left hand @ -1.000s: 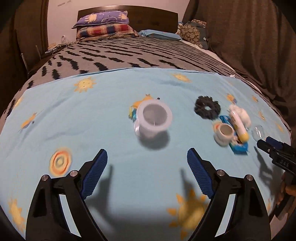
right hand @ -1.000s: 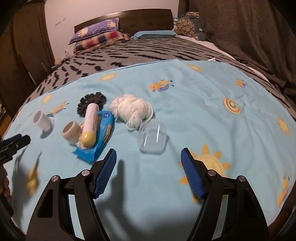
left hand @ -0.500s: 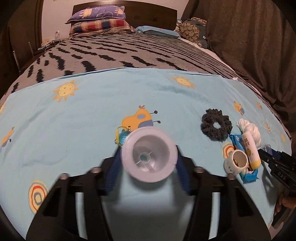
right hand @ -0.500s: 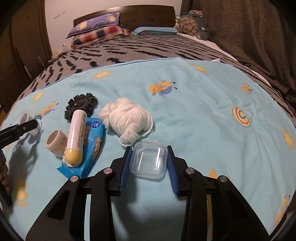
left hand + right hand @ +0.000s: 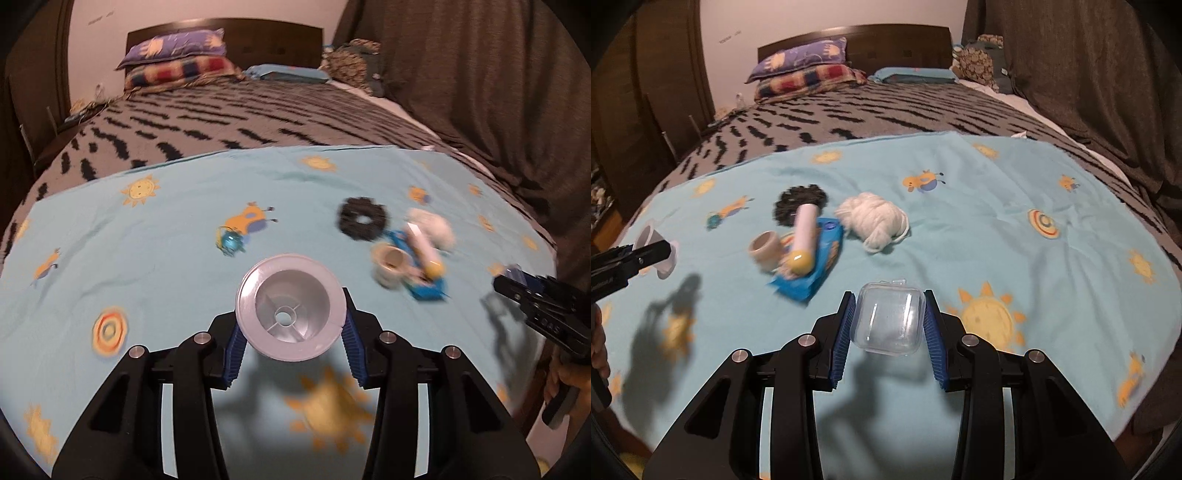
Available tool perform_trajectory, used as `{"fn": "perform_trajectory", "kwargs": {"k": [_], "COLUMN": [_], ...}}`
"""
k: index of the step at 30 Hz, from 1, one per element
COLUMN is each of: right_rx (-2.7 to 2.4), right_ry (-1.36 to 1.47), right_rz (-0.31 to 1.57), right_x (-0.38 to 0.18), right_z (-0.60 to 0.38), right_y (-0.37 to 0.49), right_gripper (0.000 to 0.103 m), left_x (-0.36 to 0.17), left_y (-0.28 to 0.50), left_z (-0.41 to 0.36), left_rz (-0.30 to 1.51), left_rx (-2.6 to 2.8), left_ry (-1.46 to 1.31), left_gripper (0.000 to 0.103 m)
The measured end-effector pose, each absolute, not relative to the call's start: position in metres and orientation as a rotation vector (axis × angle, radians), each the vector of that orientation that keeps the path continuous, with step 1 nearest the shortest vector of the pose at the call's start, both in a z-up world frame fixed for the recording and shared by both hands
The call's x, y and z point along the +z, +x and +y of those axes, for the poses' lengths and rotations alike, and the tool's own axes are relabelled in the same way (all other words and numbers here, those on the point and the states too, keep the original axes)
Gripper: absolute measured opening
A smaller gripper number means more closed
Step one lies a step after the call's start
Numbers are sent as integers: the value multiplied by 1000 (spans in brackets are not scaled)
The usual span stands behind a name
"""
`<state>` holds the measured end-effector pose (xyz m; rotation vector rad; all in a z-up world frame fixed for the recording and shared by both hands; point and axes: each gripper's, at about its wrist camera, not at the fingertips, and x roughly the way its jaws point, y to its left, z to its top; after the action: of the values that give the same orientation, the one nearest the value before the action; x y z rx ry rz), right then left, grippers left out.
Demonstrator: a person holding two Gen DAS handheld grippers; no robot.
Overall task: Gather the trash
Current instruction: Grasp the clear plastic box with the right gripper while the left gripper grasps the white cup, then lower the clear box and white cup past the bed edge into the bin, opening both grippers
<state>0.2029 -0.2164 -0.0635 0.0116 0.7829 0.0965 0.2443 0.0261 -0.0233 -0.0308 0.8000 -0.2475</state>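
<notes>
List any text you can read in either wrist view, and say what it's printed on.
None can be read for certain.
Right gripper: pale marking on its side, blurred, unreadable.
Left gripper: faint marking on its body, too dark to read.
Blue packet: printed front, blurred and partly hidden under the tube.
Spool and clear box: no print visible.

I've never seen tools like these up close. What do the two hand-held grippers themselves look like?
Both look alike. The left gripper and right gripper each have two angular black plastic arms with open triangular cut-outs, round silver pivot bolts, and ribbed blue fingertip pads. Seen from the side, the right one carries small pale lettering, too blurred to read.
</notes>
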Motion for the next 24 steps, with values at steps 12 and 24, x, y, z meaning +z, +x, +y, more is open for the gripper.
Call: {"fn": "perform_trajectory", "kwargs": {"k": [12,24], "right_rx": [162,167], "right_ry": [-8,14], "right_rz": [739,804], "right_x": [-39,-94], "right_z": [-200,-199], "right_y": [83,5], "right_gripper": [38,38], "left_x": [-13,-79], "left_y": [104,17], "left_z": [5,-21], "left_rz": [790,868], "left_rx": [-374,-439], "left_ry": [-50,-84], "left_gripper": [43,43]}}
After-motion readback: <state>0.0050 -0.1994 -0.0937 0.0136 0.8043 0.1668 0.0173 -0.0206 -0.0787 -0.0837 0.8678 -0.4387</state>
